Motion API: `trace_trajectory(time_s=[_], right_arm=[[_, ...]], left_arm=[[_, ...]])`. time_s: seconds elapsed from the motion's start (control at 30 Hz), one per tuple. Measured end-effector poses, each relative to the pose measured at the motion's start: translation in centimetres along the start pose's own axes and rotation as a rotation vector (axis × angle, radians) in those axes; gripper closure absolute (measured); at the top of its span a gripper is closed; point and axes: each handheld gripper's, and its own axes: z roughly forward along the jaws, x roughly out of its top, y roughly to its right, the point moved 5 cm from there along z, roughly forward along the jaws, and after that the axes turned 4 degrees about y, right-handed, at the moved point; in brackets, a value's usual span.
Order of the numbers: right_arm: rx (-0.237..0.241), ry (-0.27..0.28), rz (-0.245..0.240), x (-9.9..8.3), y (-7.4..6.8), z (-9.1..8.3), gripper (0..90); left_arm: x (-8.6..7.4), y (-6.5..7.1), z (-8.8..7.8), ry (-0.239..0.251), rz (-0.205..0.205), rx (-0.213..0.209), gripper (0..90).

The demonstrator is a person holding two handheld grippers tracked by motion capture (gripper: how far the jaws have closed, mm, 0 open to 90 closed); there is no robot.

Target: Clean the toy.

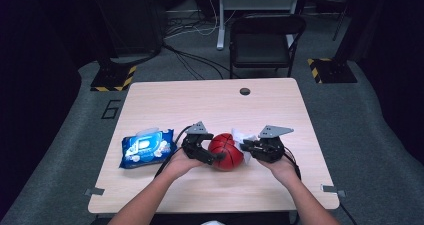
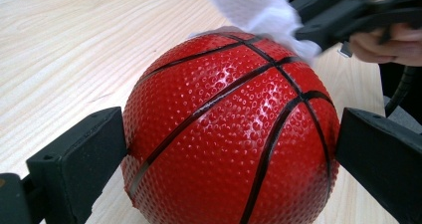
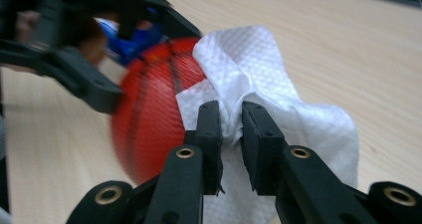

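Red basketball [image 1: 227, 151] sits near the table's [image 1: 165, 97] six-o'clock edge from above, left gripper [image 1: 212, 157] and right gripper [image 1: 246, 147] flanking it (wipes pack [image 1: 146, 147] at nine o'clock). Left gripper view: jaws clamp the ball's sides. Right gripper view: jaws pinch a white wipe [image 3: 259, 79] against the ball's upper surface.

On the table [image 1: 200, 102], the ball [image 1: 227, 151] sits right of the wipes pack [image 1: 145, 147], between both grippers.

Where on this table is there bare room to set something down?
The table's far half, around the grommet hole, and the near edge strip. Crowded: the middle, with wipes pack, left gripper, basketball, wipe and right gripper.
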Motion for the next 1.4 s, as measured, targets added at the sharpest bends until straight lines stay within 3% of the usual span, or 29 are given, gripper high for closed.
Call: trace_trajectory(time_s=[0.17,0.3,0.4,0.7,0.83,0.9,1.0,1.17,1.4], right_arm=[[0.018,-0.007,-0.129,0.8,-3.2,0.2,78.0],[0.019,-0.025,-0.175,0.0,-3.9,-0.2,78.1],[0.008,-0.040,-0.166,-0.6,-3.3,-0.6,78.1],[-0.051,-0.076,-0.064,-1.9,0.0,-0.7,78.0],[-0.050,-0.070,-0.055,-1.5,0.3,-0.1,78.0],[-0.058,-0.066,-0.055,-1.3,0.6,0.2,78.0],[-0.048,-0.049,-0.001,-1.1,1.2,0.6,78.1],[-0.039,-0.045,0.002,-1.0,1.2,0.7,78.1],[-0.042,-0.045,-0.014,-1.0,1.1,0.6,77.8]], left_arm=[[0.0,-0.2,-0.1,-0.003,-0.011,-0.001,0.2],[0.0,-0.1,-0.1,-0.005,-0.004,-0.004,0.3],[0.0,-0.1,0.0,-0.002,-0.007,0.000,0.3],[0.0,-0.1,-0.1,-0.004,-0.008,0.000,0.3],[0.0,-0.3,-0.2,-0.003,-0.015,0.006,0.2],[-0.2,-0.3,-0.1,-0.022,0.003,0.018,0.0],[-0.4,-0.4,-0.2,-0.026,0.006,0.028,0.0],[-0.3,-0.3,-0.4,-0.027,0.012,0.037,0.0],[0.8,0.0,-1.1,0.047,0.058,0.063,12.0]])
